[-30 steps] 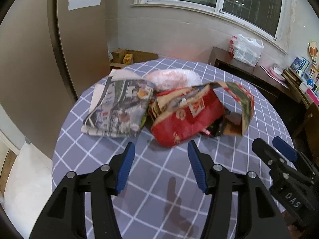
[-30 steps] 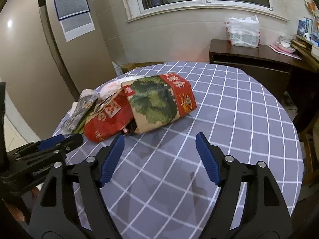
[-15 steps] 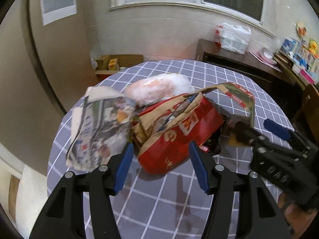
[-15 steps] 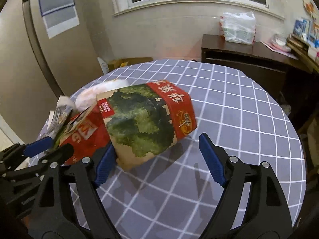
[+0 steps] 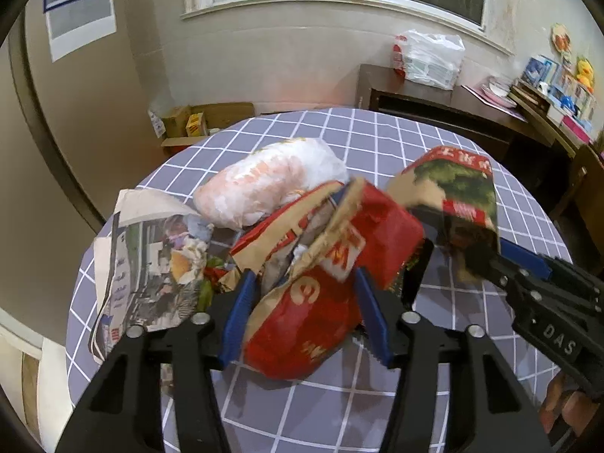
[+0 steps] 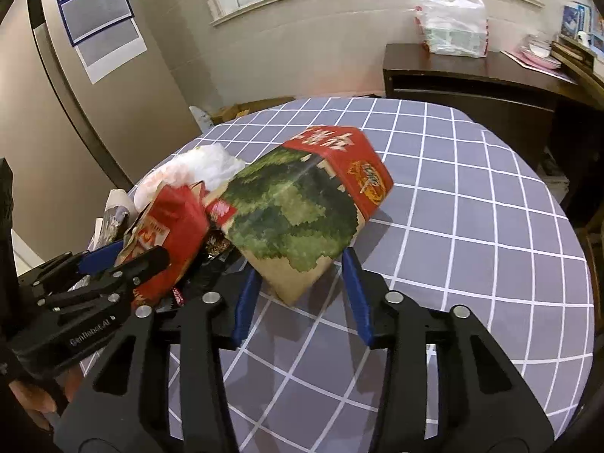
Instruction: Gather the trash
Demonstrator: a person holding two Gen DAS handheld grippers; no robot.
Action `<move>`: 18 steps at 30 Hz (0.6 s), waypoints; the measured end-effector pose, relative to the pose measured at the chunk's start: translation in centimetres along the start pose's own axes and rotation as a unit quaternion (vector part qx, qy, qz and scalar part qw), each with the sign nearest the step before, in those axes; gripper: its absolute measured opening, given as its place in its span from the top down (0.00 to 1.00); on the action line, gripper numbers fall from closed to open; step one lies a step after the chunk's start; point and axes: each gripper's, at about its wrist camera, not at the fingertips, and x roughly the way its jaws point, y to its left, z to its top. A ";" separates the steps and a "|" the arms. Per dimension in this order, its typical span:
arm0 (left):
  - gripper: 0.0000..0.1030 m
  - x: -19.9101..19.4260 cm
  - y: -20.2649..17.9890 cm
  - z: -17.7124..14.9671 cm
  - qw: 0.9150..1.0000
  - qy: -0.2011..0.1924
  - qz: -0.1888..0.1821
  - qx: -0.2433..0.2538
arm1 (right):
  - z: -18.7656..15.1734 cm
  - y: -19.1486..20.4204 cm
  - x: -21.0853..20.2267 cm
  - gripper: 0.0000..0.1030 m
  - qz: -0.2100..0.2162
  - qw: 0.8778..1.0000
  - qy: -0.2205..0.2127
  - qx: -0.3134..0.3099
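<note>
Both pairs of fingers have just been closing on the paper bag: the left gripper (image 5: 302,309) pinches its red side (image 5: 313,313), the right gripper (image 6: 298,294) its green-printed side (image 6: 298,211). So the bag is now being pulled open for collecting. It lies crumpled near the desk's (image 6: 472,226) left edge, between newspaper (image 5: 151,264) and a white plastic bag (image 5: 271,181).

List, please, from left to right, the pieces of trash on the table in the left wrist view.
Newspaper → white plastic bag → red paper bag → green-printed paper bag.

Grey white-gridded tablecloth (image 6: 472,226), red paper bag (image 5: 321,313), green-and-red printed bag (image 6: 302,207), blue claw pads (image 6: 355,294)
</note>
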 end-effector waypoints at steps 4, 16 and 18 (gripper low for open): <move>0.71 -0.6 -0.6 -0.5 1.000 -0.015 0.002 0.011 | -0.1 -0.1 0.3 0.69 0.007 1.000 0.007 0.005; 0.93 -4.3 0.6 -2.1 0.996 -0.062 -0.037 -0.059 | -0.2 -0.1 -3.4 0.84 0.001 0.999 -0.046 0.003; 0.93 -5.4 0.7 -2.6 0.994 -0.071 -0.046 -0.070 | -0.2 0.3 -4.5 0.86 0.004 0.998 -0.059 -0.002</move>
